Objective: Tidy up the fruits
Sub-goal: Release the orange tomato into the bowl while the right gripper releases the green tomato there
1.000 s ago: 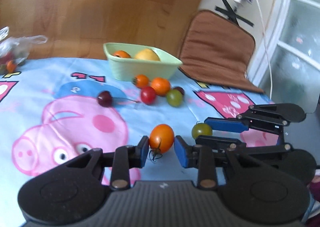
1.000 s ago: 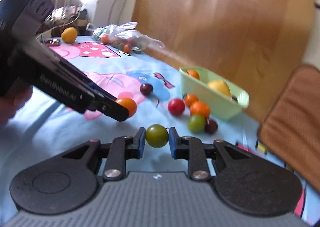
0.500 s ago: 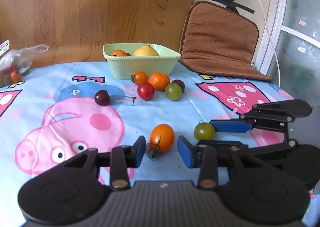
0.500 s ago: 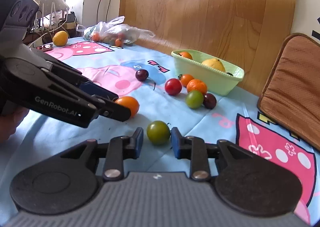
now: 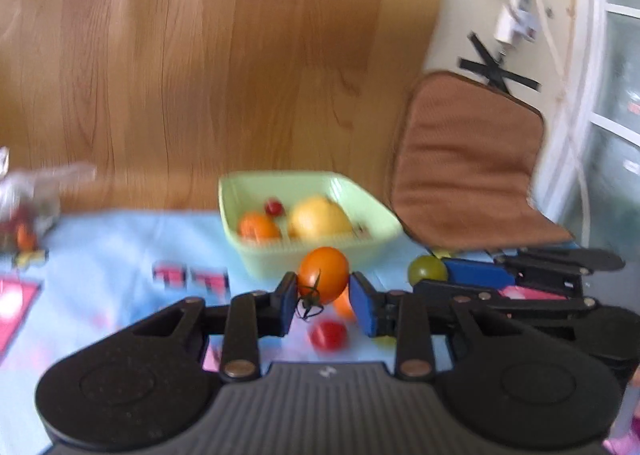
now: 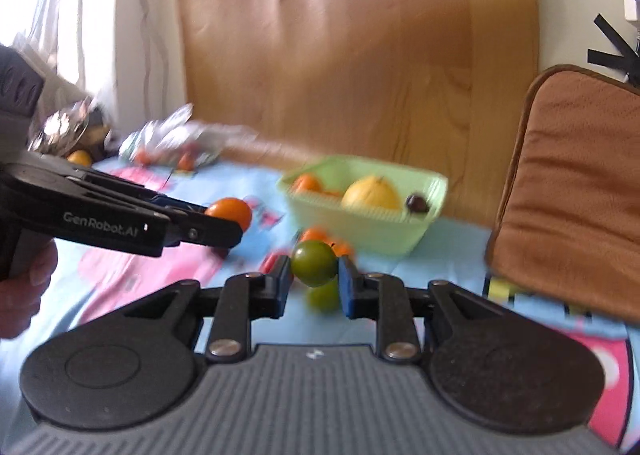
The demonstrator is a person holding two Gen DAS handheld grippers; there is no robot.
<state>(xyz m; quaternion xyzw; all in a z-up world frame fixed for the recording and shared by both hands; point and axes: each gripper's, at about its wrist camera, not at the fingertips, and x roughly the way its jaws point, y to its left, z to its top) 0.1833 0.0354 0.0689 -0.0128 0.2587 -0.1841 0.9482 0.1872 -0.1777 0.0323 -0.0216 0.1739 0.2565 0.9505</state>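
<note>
Left wrist view: left gripper (image 5: 323, 292) jaws grasping an orange tomato (image 5: 323, 274), right gripper (image 6: 313, 282) jaws clamping a green tomato (image 6: 313, 263), both just short of the green bowl (image 5: 280, 261) holding 3 fruits already, with a few loose ones in front of it left to go.

A wood-panel wall (image 5: 224, 67) behind, a brown cushion (image 5: 468, 171) leaning right — daylight, seemingly curtained (left), in the right-wrist view.
</note>
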